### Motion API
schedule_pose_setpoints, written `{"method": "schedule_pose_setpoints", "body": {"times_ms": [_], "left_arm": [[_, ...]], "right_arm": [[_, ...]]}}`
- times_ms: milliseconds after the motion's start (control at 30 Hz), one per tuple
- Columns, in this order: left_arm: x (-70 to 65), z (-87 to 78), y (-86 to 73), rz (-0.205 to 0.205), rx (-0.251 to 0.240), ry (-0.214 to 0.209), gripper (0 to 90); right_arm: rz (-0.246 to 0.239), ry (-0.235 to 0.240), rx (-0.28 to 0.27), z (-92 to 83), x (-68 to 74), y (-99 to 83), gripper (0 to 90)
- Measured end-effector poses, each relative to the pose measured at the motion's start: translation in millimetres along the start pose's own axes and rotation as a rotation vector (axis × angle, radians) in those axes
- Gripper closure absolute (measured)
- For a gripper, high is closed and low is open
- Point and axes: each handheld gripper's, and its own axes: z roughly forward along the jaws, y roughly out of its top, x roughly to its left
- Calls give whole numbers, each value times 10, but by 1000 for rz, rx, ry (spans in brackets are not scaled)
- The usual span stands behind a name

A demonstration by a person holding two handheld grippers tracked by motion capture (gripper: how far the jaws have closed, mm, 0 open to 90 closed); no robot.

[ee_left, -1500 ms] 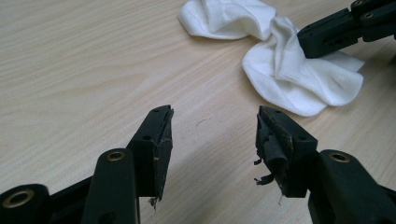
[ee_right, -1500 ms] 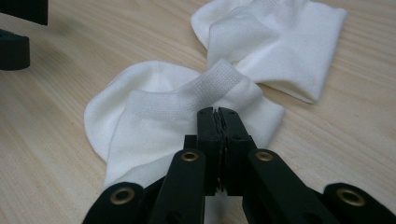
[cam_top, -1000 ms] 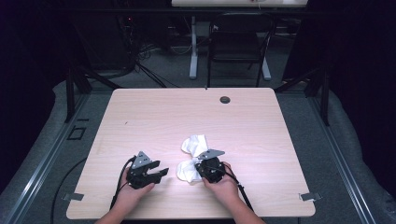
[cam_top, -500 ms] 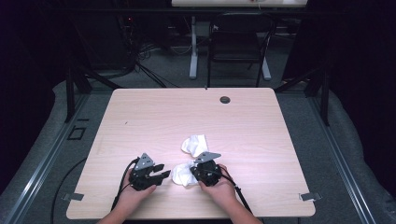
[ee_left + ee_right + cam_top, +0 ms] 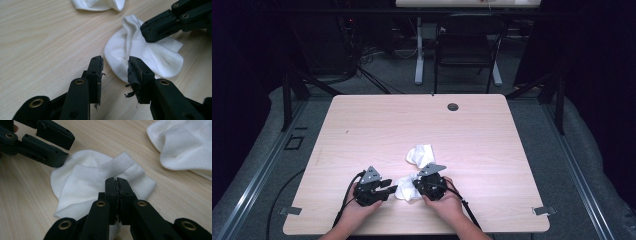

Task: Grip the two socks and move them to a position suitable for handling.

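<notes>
Two white socks lie on the wooden table. The near sock rests between my two grippers. My right gripper is shut, pinching this sock by its ribbed cuff; in the left gripper view the right gripper holds a raised fold. My left gripper has just been closing. Its jaws stand apart with the sock's rounded edge lying between them, and the pads do not press on it. The second sock lies crumpled a little farther back.
A dark round grommet sits near the table's far edge. Behind the table stand a black chair and cables on the grey floor. Both hands rest close to the table's front edge.
The left gripper's jaws have narrowed at the near sock's edge. The right gripper stays shut on that sock. Both hands have hardly shifted.
</notes>
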Motion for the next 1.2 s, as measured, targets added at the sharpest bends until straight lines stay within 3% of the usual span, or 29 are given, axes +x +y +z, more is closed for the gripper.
{"method": "schedule_pose_setpoints", "body": {"times_ms": [267, 400, 533, 567, 767, 933, 1200], "left_arm": [[-41, 32, -10, 21, 18, -20, 674], [-51, 39, -16, 28, 22, -24, 700], [-64, 45, -19, 40, 23, -29, 762], [-80, 50, -21, 39, 23, -30, 777], [-90, 54, -21, 37, 25, -46, 837], [-86, 57, -21, 33, 25, -48, 866], [-80, 56, -20, 28, 26, -52, 885]], "right_arm": [[2, 1, -6, 12, 20, 2, 854], [-2, -3, -7, -8, 20, 18, 792], [-8, 13, -42, -46, 102, 55, 745], [-21, 36, -51, -49, 170, 74, 727], [-69, 55, -26, 13, 285, 69, 684], [-78, 60, -7, 52, 319, 59, 639], [-127, 12, 0, 94, 362, 29, 693]]}}
